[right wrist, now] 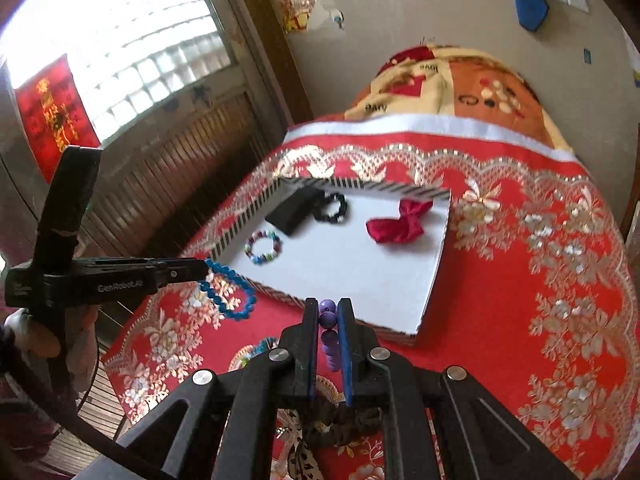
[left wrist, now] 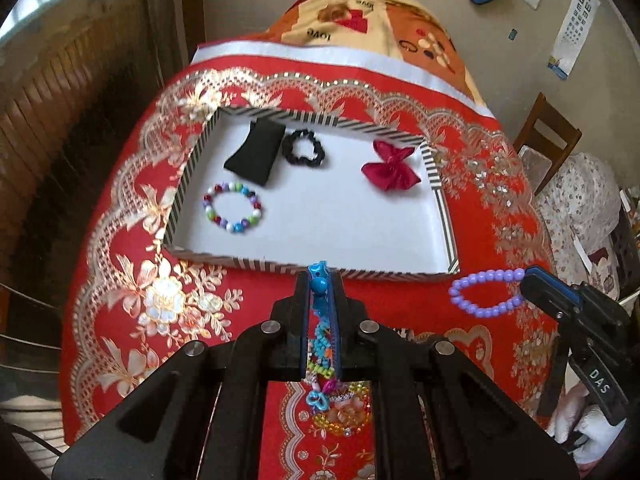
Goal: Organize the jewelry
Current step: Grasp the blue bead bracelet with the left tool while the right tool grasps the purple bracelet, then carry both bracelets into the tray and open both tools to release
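Note:
A shallow white tray with a striped rim sits on the red cloth. In it lie a black pouch, a black scrunchie, a red bow and a multicoloured bead bracelet. My left gripper is shut on a blue bead bracelet, which hangs in the right wrist view, held just in front of the tray's near edge. My right gripper is shut on a purple bead bracelet, near the tray's near right corner.
More beaded pieces and a dark scrunchie lie on the red floral tablecloth below the grippers. A patterned blanket heap sits behind the tray. A wooden chair stands at the right, wooden panelling at the left.

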